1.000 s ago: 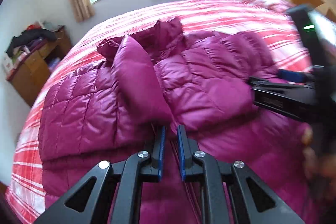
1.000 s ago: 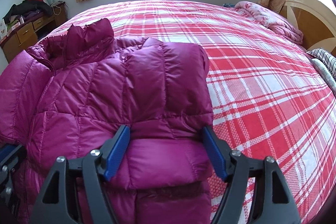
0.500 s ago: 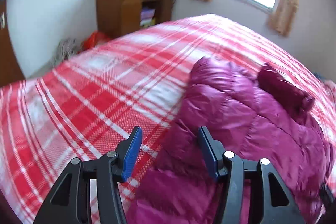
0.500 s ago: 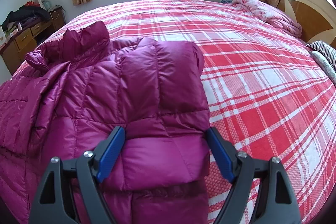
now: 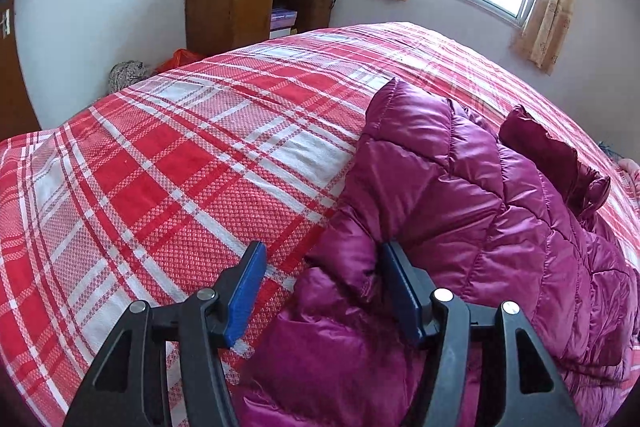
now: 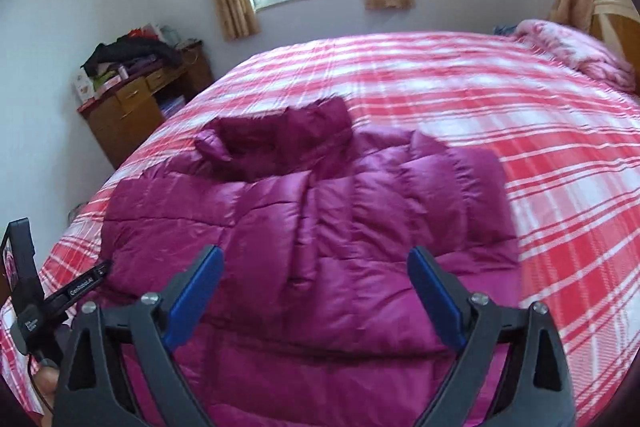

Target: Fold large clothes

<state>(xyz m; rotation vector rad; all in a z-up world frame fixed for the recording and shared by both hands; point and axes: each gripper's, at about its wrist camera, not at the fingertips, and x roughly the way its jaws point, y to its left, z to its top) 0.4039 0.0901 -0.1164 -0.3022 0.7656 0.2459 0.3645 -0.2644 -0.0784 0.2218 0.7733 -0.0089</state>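
While it lies with both sleeves folded in on the red plaid bed (image 5: 168, 163), the magenta down jacket (image 6: 320, 227) is free of both grippers.
The left gripper (image 5: 320, 287) is opening, its jaws astride the jacket's edge; the right gripper (image 6: 316, 291) hangs above, its jaws widening.
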